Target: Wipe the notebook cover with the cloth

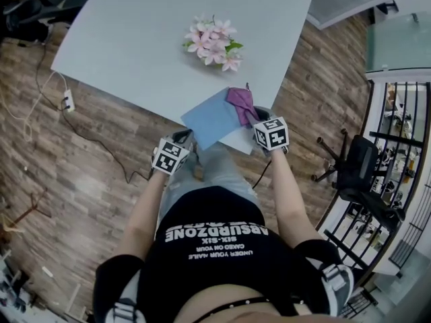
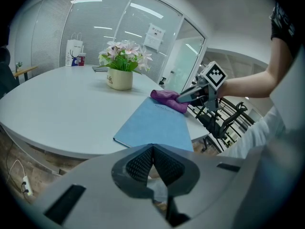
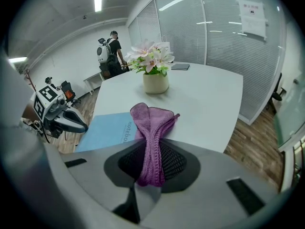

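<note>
Left gripper (image 1: 182,138): I have it just off the near table edge, beside the notebook's near-left corner. Its pads are pressed together with nothing between them, and it touches nothing.

Table (image 1: 128,39): pale and round-cornered. The flower pot (image 2: 119,79) stands well beyond the work area.

Notebook (image 1: 211,118): blue, lying flat and closed at the near edge of the table. Its near corner reaches the rim, and nothing holds it down.

Cloth (image 1: 241,102): purple and bunched into a narrow fold. It drapes over the notebook's far-right edge, partly on the cover and partly on the table.

Right gripper (image 1: 254,118): my jaws are clamped on the near end of the cloth, low over the notebook's right side.

Risk, sliding: as I judge it, a stroke pulled toward me could drag the unpinned notebook over the rim, since my left gripper is not bracing it.

Risk, coverage: the bunched cloth offers only a thin strip, so most of the cover may go unwiped.

Risk, scraping: pressing too low could put the jaw tips on the cover instead of the cloth.
</note>
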A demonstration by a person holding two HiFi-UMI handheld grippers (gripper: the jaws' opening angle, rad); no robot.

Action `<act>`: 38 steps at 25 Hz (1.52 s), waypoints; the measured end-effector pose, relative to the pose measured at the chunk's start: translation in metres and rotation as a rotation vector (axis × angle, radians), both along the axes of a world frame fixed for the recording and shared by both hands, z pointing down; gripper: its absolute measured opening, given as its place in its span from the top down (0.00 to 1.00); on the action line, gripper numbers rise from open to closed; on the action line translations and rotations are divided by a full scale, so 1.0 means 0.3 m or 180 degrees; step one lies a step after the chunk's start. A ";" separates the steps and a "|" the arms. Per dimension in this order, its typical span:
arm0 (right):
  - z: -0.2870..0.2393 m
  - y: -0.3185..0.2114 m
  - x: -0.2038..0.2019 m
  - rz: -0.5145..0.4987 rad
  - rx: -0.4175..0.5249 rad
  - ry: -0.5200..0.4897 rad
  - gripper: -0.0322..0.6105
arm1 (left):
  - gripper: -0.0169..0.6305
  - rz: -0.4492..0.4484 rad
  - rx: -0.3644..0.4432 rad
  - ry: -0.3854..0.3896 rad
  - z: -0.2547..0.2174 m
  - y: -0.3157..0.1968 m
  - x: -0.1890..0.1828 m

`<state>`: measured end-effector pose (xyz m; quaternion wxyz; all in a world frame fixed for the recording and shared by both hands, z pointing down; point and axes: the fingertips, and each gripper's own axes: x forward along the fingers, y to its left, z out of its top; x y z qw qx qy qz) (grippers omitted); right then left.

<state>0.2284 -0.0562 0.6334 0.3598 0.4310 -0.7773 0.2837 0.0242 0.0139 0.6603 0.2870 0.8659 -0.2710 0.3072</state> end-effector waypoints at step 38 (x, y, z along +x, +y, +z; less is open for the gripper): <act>0.006 0.214 -0.230 0.0328 0.0000 -0.0564 0.83 | 0.95 0.0032 0.0027 0.0048 0.009 0.000 0.000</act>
